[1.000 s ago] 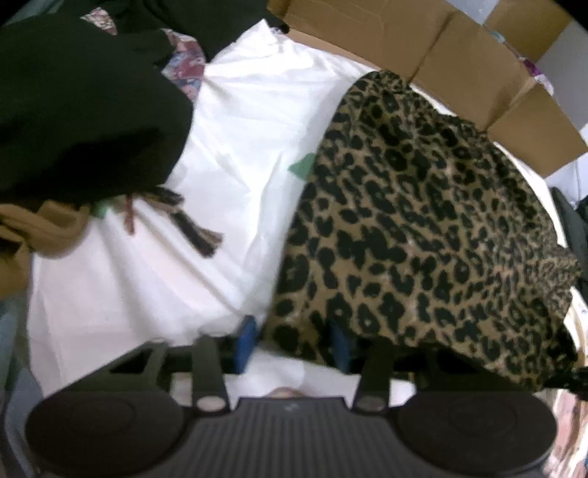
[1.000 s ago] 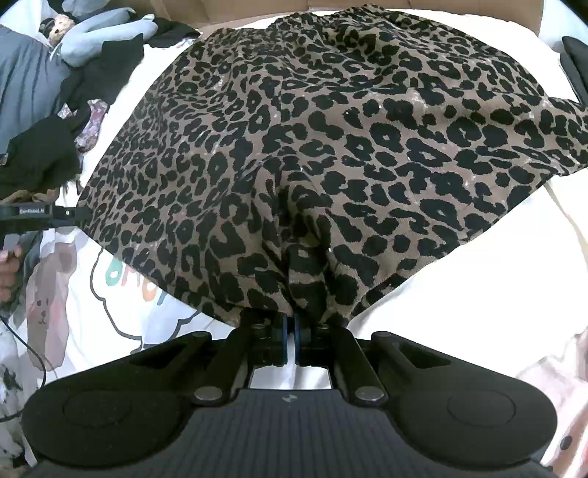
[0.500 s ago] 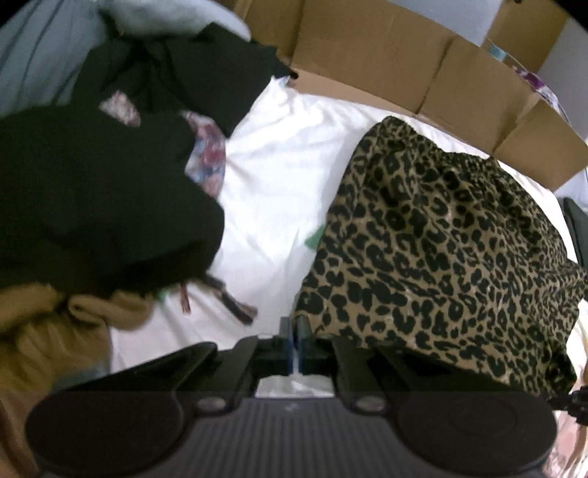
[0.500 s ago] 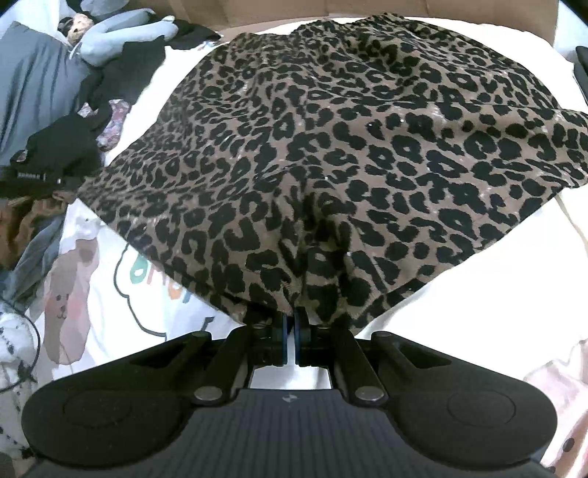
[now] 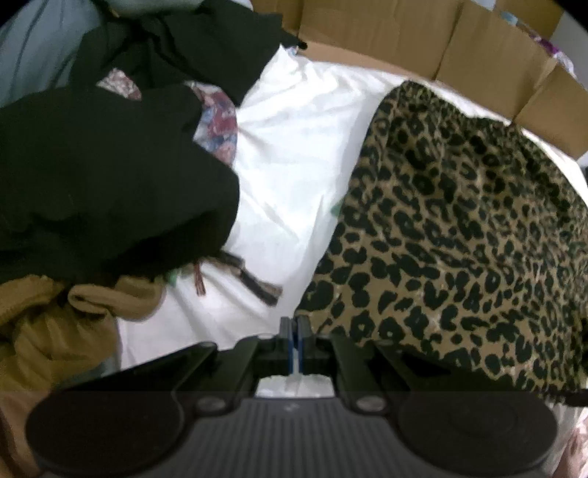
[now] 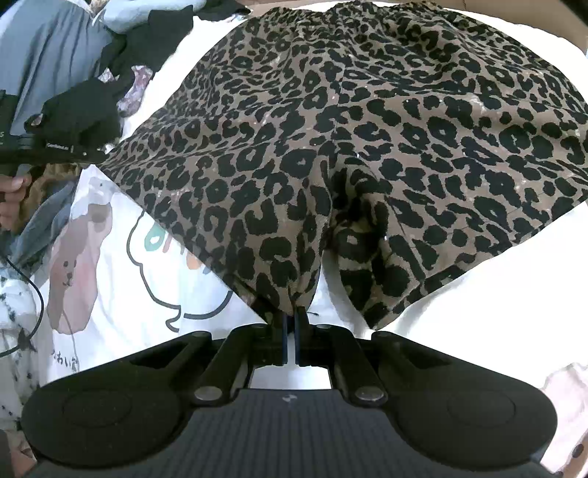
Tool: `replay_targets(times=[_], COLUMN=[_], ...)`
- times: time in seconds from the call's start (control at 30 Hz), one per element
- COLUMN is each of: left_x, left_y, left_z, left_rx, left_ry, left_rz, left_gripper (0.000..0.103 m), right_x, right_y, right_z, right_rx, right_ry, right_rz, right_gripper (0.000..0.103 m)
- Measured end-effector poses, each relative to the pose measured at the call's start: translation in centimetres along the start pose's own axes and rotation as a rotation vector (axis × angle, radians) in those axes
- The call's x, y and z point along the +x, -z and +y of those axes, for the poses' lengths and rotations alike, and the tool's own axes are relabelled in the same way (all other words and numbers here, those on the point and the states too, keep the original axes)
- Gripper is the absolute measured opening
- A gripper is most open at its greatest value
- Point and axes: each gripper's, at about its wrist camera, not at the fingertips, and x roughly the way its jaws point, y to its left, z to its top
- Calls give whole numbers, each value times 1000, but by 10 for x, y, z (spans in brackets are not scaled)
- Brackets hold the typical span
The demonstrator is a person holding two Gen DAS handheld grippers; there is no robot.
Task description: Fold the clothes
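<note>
Pinching leopard skirt point(image 6: 367, 128) hem: right claw point(image 6: 292, 320); left claw point(image 5: 295, 331) seemingly too.

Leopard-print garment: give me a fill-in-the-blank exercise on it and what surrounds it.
1. The right tool is ____ on the leopard-print garment.
2. The garment lies on a sheet coloured ____.
3. The brown boxes behind the garment are made of ____.
4. In the left wrist view, the black clothes pile lies to the garment's ____.

Missing words: shut; white; cardboard; left
</note>
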Motion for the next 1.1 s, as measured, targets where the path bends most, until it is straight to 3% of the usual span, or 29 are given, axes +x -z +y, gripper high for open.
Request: replay_targets(times=[0.2, 0.33, 0.63, 0.77, 0.83, 0.9, 0.97, 1.03, 1.1], left_x=[17, 6, -18, -13, -8, -2, 4, 9, 9], left_y=[9, 4, -30, -44, -48, -52, -53, -54, -53], left_z=[-1, 1, -28, -53, -64, -74, -83, -91, -95], left_rx=[-21, -39, 4, 37, 47, 60, 78, 91, 89], left_ry=[-22, -63, 37, 101, 125, 147, 163, 171, 176], left_rz=[60, 33, -83, -113, -122, -129, -122, -108, -105], left_gripper=[3, 5, 10, 26, 26, 27, 28, 28, 28], right_x=[-1, -11, -67, -77, -80, -79, -75, -69, -73], right_y=[-3, -9, -31, -41, -44, -46, -47, -47, -43], right_z=[1, -3, -32, -55, -68, -83, -101, -119, -143], right_rx=[-14, 3, 64, 76, 73, 80, 105, 135, 218], right_ry=[5, -34, -93, 2, 62, 126, 216, 311, 329], right_rz=[25, 35, -144, -215, -244, -281, -295, -303, -331], right_gripper=[2, 4, 5, 5, 7, 20, 25, 27, 27])
